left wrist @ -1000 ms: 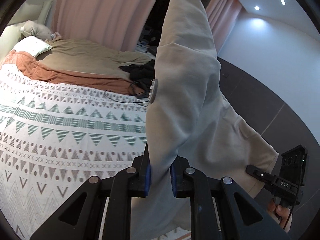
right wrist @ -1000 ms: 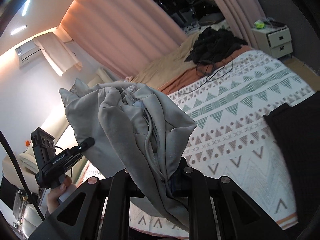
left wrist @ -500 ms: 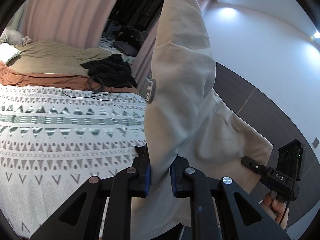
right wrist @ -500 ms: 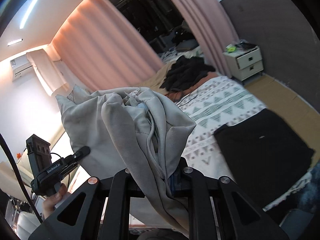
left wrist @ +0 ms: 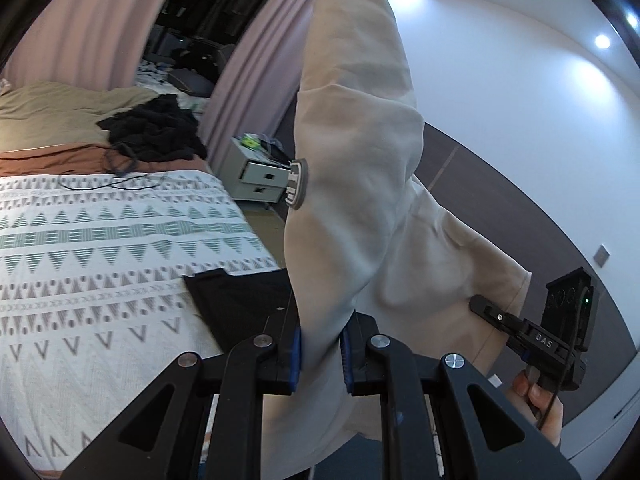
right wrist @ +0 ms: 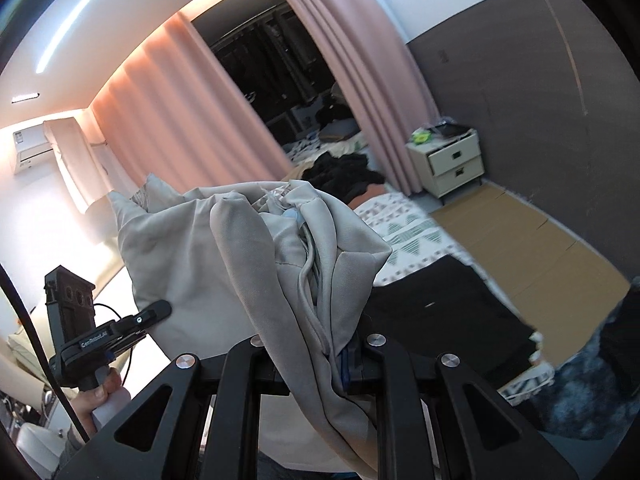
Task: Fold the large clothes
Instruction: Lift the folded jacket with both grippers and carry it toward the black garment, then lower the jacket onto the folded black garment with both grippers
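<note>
A large beige-grey hoodie (left wrist: 360, 200) hangs in the air between both grippers, off the bed. My left gripper (left wrist: 320, 354) is shut on a thick fold of it, and a round patch (left wrist: 296, 184) shows on its side. My right gripper (right wrist: 320, 354) is shut on another bunched fold of the hoodie (right wrist: 260, 264), with a drawstring trailing down. Each gripper shows in the other's view: the right one (left wrist: 536, 336) at the lower right, the left one (right wrist: 104, 332) at the lower left.
A bed with a patterned cover (left wrist: 100, 260) lies to the left. A folded black garment (right wrist: 444, 312) lies at its near corner. A pile of black clothes (left wrist: 156, 128) and a cable lie further back. A white nightstand (right wrist: 452, 162) stands by pink curtains (right wrist: 180, 120).
Both views have swung to the right, away from the bed's head. The nightstand, floor and black garment have come into view. The hoodie stays clamped in both grippers.
</note>
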Tool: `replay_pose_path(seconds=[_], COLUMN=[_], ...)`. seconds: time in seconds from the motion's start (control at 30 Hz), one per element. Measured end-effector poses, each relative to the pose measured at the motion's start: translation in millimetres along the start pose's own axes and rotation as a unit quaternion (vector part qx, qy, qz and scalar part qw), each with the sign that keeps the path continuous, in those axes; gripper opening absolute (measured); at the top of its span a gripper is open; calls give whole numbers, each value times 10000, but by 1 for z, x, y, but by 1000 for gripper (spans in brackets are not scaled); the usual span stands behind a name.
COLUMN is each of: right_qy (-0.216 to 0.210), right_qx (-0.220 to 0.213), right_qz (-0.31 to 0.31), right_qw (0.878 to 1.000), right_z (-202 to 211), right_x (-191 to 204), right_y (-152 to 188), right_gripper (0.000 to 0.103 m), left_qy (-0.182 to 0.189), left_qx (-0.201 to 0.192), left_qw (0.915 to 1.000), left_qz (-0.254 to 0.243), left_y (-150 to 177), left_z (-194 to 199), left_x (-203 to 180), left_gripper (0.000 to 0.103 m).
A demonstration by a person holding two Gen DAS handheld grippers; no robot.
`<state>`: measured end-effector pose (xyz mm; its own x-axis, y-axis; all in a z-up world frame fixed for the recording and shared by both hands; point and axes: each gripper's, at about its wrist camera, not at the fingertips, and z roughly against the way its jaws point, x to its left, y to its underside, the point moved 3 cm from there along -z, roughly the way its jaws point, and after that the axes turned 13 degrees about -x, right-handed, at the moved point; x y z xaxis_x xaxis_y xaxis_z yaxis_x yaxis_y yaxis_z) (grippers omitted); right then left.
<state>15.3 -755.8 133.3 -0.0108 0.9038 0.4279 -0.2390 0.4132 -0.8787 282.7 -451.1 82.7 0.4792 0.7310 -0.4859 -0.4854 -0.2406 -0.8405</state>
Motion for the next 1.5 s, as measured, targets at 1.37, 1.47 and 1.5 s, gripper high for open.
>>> replay_pose_path(seconds=[1.37,1.47,1.5], right_qy=[966,1152,1226], right_qx=[1399,1590,1644], right_qz=[-335,-347,-354], right_qw=[9849,9799,9781], right_z=[-266,-289,-295], right_x=[-51,-57,-62], right_y=[9,15,16], right_gripper=[12,13,14], left_qy=[-19,-33,6], left_qx=[1902,2088,2138], left_qw=[9734,9656,9625], left_qz=[1275,1551,1669], left_y=[73,87,92], left_z=[-285,-300,-304], left_x=[126,151,158], left_gripper=[18,18,18])
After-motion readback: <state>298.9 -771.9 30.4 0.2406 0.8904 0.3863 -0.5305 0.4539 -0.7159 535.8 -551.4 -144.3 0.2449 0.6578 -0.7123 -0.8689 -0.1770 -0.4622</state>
